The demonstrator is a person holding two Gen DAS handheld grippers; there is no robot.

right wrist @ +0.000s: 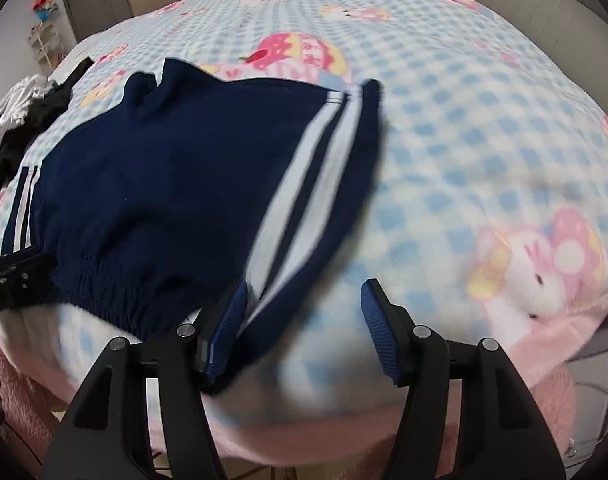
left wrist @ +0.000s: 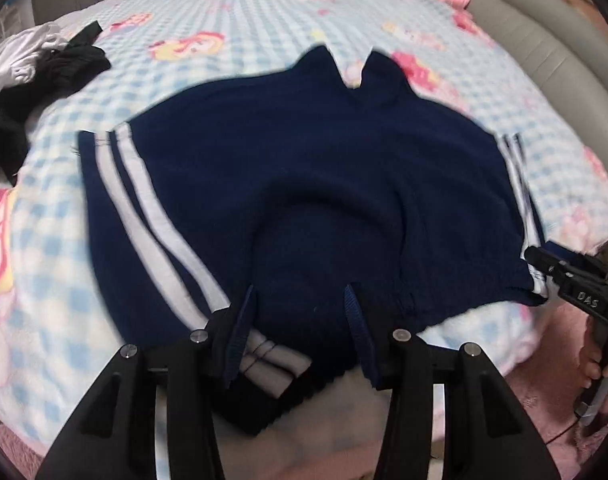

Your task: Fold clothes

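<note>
a bed [right wrist: 444, 128] with a blue-and-white checked blanket printed with pink cartoon figures fills both views. navy shorts [left wrist: 304, 184] with two white stripes down each side lie spread on the blanket, the elastic waistband along the bed's near edge and the two leg openings pointing toward the far edge. a heap of black and white clothes [left wrist: 31, 72] sits near the bed's far left corner, well apart from the shorts.

the left gripper [left wrist: 299, 332] is at the left end of the waistband. its fingers [left wrist: 239, 332] stand about half open, and bunched striped fabric lies between them, against the left one; whether they pinch it i cannot tell. the right gripper [right wrist: 304, 332] is at the right end of the waistband, over the near edge. its fingers [right wrist: 378, 332] are also about half open; the striped corner of the shorts touches the left one, while the right one stands over bare blanket, clear of the cloth.
</note>
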